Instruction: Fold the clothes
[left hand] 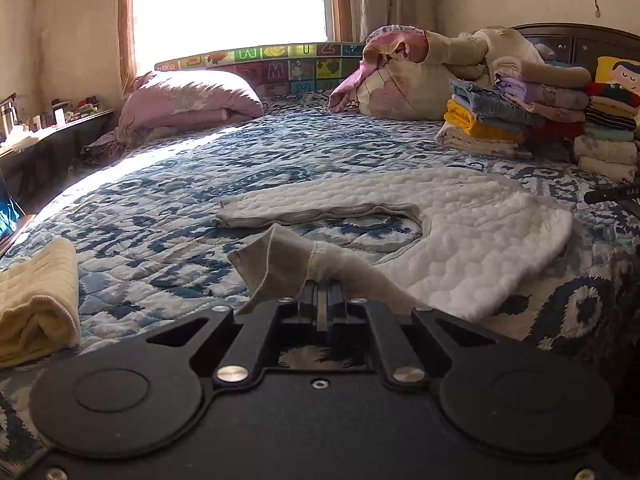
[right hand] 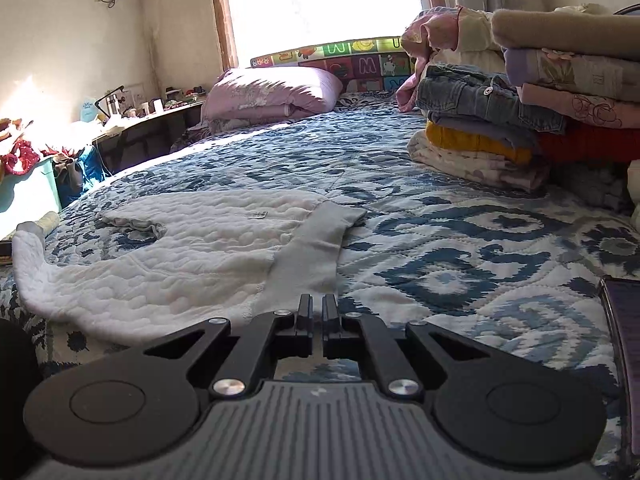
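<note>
A white quilted garment lay spread on a patterned bed, gripped at one grey cuff.

The left hand-held gripper (left hand: pixel 322 286), low in the frame, pinched the grey cuff (left hand: pixel 280 264); the white garment (left hand: pixel 460 232) stretched away to its upper right. The right hand-held gripper (right hand: pixel 316 308), fingers nearly pressed together and holding nothing, hovered beside the other grey sleeve (right hand: pixel 320 240), which ran straight ahead.

White quilted garment (left hand: pixel 472 232) with grey cuffs lies flat on the bed, centre-right of the left wrist view. One grey cuff (left hand: pixel 292 260) is raised at lower centre; the other sleeve extends left.
</note>
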`<state>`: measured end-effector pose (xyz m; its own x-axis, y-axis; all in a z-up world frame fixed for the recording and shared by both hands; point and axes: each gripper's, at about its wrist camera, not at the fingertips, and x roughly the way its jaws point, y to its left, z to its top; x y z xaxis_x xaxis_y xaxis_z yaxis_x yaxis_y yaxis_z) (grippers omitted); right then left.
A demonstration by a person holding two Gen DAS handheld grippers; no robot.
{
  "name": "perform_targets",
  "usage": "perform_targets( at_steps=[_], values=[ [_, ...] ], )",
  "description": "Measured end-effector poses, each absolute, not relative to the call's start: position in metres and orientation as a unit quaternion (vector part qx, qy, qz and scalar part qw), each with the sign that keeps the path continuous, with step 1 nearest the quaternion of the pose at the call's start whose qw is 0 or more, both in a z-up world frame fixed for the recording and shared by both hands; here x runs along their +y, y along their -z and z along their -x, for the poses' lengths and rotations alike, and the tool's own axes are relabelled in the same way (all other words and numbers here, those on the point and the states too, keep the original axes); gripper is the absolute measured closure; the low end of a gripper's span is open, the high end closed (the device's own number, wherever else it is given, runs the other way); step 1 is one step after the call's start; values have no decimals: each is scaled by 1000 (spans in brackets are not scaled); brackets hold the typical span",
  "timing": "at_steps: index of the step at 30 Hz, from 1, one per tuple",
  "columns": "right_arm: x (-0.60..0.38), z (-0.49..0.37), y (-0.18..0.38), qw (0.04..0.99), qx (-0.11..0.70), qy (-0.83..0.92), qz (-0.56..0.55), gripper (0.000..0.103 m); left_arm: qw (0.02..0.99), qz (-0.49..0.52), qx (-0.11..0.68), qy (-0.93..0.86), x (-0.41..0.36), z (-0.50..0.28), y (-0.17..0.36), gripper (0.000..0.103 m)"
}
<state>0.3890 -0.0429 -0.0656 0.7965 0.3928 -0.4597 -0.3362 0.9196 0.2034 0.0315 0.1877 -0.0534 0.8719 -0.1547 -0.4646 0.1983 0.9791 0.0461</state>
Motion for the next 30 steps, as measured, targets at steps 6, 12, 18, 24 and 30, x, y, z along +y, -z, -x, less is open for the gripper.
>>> perform_targets(
  at_steps=[6, 12, 18, 24, 30],
  values=[
    [-58, -390, 67, 941, 259, -179, -125, 93, 955, 131, 257, 69, 238, 2, 64, 82],
    [-57, -407, 72, 930, 268, -179, -177, 75, 903, 356, 235, 56, 281, 7, 77, 60],
    [-42, -416, 74, 932, 254, -175, -192, 64, 893, 349, 283, 23, 268, -32, 87, 60],
    [-12, -419, 77, 936, 259, -202, -127, 64, 916, 254, 311, 1, 233, -61, 87, 98],
    [15, -415, 83, 937, 281, -205, -29, 65, 949, 232, 212, 2, 246, -45, 50, 99]
  ],
)
